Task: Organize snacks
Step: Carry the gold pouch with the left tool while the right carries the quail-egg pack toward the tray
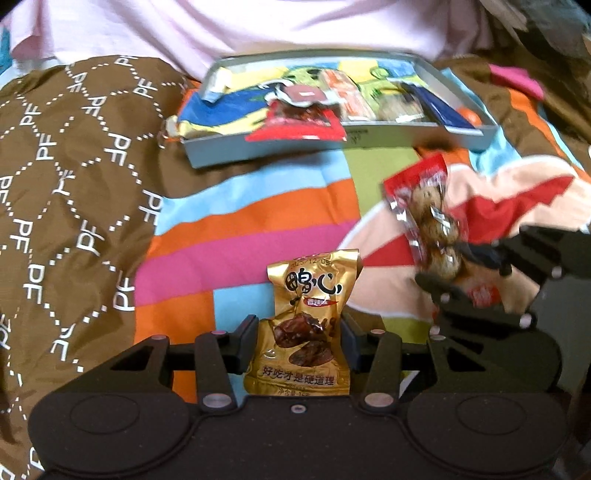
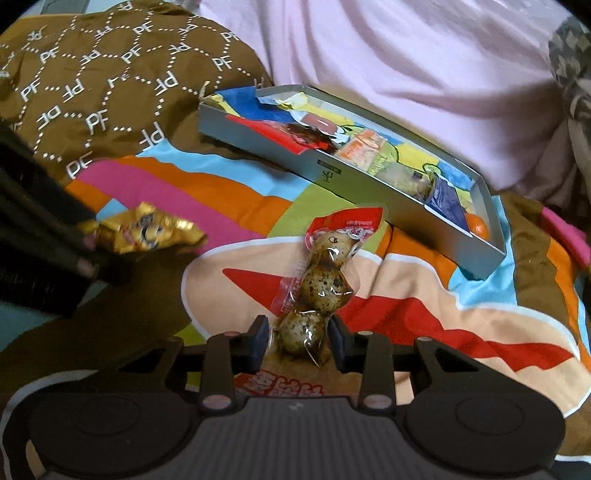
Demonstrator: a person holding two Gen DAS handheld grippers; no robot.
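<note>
My left gripper [image 1: 299,332] is shut on a gold snack packet [image 1: 310,295], which stands upright between the pads above the bedspread. In the right wrist view the same gold packet [image 2: 147,230] shows at the left, crumpled in the left gripper [image 2: 88,243]. My right gripper [image 2: 297,332] is shut on the lower end of a red-topped clear packet of speckled eggs [image 2: 325,280]. From the left wrist, this egg packet [image 1: 428,206] hangs at the right in the right gripper [image 1: 458,277]. A shallow grey tray [image 1: 369,134] [image 2: 354,181] lies beyond both, holding several snack packets.
A red packet [image 1: 295,125], an orange packet [image 1: 347,96] and a blue packet [image 1: 443,107] lie in the tray on a colourful liner. Under everything is a striped bedspread [image 1: 258,229]; brown patterned cloth [image 1: 74,147] lies to the left, pink fabric [image 1: 295,26] behind the tray.
</note>
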